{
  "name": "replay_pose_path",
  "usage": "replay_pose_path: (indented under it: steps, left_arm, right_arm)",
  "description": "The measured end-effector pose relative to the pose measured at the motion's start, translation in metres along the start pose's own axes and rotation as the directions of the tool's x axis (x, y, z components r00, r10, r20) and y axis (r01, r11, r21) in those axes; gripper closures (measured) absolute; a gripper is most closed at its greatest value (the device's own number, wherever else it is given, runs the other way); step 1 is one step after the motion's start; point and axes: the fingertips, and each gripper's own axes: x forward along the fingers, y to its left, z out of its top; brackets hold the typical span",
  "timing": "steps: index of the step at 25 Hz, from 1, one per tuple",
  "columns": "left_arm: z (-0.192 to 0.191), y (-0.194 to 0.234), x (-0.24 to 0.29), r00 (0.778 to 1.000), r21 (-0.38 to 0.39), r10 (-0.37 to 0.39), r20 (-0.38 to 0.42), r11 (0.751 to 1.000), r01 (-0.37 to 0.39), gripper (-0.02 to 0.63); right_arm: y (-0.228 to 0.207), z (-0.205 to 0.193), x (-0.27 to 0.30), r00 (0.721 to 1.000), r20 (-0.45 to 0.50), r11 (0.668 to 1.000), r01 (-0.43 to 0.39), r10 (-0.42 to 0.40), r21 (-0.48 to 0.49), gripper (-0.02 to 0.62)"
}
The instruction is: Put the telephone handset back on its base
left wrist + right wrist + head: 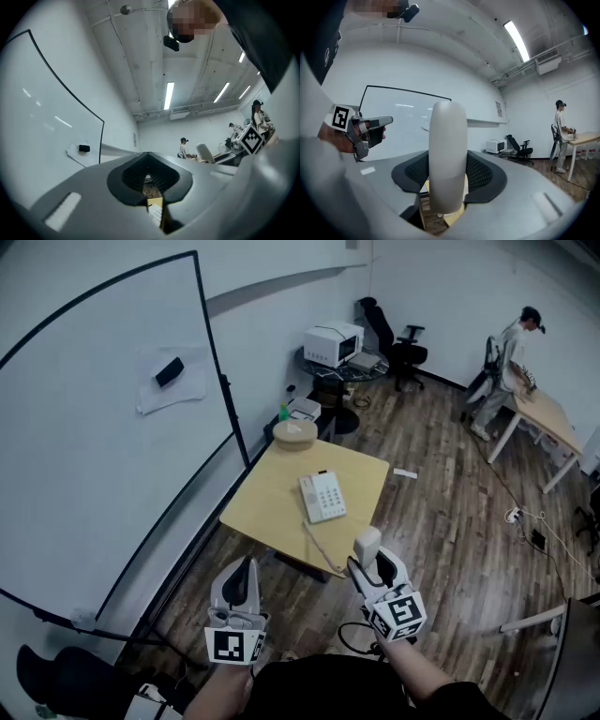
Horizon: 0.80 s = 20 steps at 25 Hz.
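Observation:
A white telephone base (322, 497) lies on a light wooden table (272, 491), its cradle bare, and a coiled cord (319, 546) runs from it off the table's near edge. The white handset (367, 547) stands upright in my right gripper (373, 563), which is shut on it, near the table's front corner. In the right gripper view the handset (448, 154) fills the middle between the jaws. My left gripper (246, 585) hangs left of it, short of the table, shut with nothing held; through the narrow slit of the left gripper (157, 211) I glimpse the table and keypad.
A round woven object (294, 434) sits at the table's far corner. A whiteboard (103, 427) on a stand is at the left. A printer (333, 343), office chair (403, 345) and a person (506, 362) at another table stand farther back, on wooden floor.

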Motion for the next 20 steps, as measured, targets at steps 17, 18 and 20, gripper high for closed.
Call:
replay_pose_path:
  steps: [17,18,20]
  left_arm:
    - [-0.010,-0.005,0.012,1.000,-0.004,-0.002,-0.015,1.000,0.002,0.606]
    - [-0.009,-0.008,0.013,1.000,0.004,-0.002,-0.013,1.000,0.002,0.606]
    - [-0.010,-0.013,0.015,1.000,0.021,0.001,-0.016,1.000,0.000,0.606]
  right_arm:
    - [-0.005,-0.002,0.009,1.000,-0.013,1.000,-0.017,0.017,0.013,0.368]
    - [-0.006,-0.002,0.009,1.000,-0.009,1.000,-0.018,0.018,0.010,0.368]
    - [-0.009,-0.001,0.010,1.000,0.003,1.000,-0.026,0.026,0.005,0.368]
